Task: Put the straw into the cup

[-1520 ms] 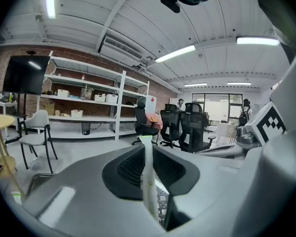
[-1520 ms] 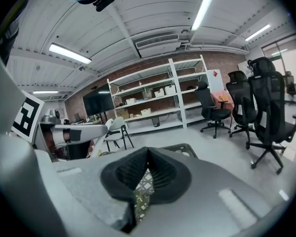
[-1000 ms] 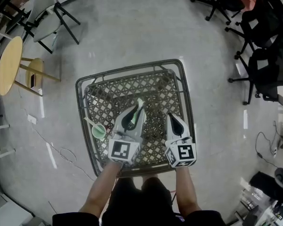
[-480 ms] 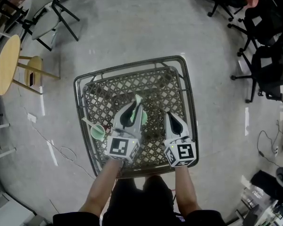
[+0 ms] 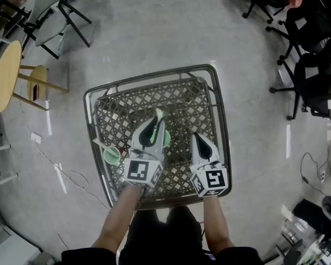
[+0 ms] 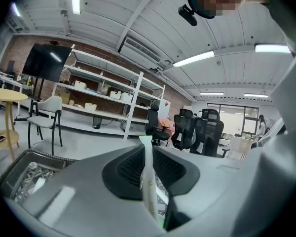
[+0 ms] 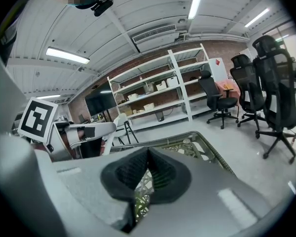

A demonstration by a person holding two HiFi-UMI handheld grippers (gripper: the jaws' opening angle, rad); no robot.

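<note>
My left gripper [image 5: 156,121] hovers over the middle of the metal lattice table [image 5: 209,101], shut on a thin pale straw [image 5: 159,114] whose tip pokes out past the jaws. In the left gripper view the straw [image 6: 147,174] stands upright between the dark pads, white above and green lower down. A small green cup [image 5: 111,157] sits on the table's left edge, left of that gripper, with a white stick at its rim. A green patch [image 5: 166,139] shows beside the left gripper, mostly hidden. My right gripper [image 5: 195,137] is shut and empty, to the right.
A round yellow table [image 5: 4,76] with a stool and a grey chair [image 5: 52,18] stand far left. Black office chairs [image 5: 309,76] fill the right side. A cable [image 5: 71,178] lies on the floor left of the lattice table. Shelving [image 7: 158,98] lines the far wall.
Both grippers have sunk a little toward the lattice table. The straw stays in the left gripper's jaws, and the right gripper stays shut.
</note>
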